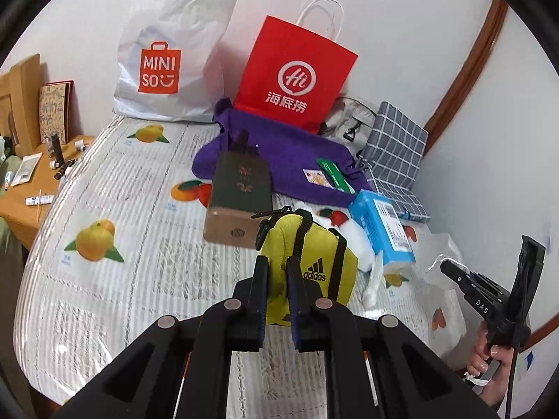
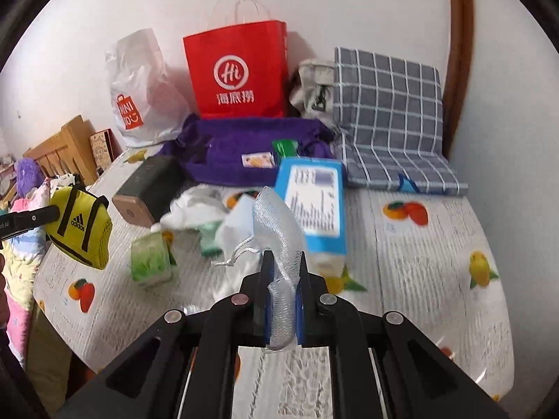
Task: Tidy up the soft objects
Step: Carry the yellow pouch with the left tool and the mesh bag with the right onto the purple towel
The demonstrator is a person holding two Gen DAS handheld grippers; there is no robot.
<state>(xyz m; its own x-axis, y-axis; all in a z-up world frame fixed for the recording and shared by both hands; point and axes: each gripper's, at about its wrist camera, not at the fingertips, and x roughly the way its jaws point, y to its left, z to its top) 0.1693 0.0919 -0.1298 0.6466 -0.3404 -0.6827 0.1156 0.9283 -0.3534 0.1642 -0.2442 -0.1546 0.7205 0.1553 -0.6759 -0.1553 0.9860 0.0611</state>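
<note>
While the left claw [image 1: 277,276] grips a yellow pouch [image 1: 309,262] marked "adidas" at lower centre, a white bag [image 1: 167,52] reading "MINISO" sits upper left beside a red bag [image 1: 295,66] with "Hi" and Chinese characters. Only the right wrist view shows the right claw [image 2: 284,279] clamped on a white mesh pouch [image 2: 279,230] held above the bed [image 2: 436,244], and a green tissue pack [image 2: 150,258] at left of centre

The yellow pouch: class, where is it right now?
The yellow pouch is pinched in the left gripper, held above the bed, in front of the green box.
</note>
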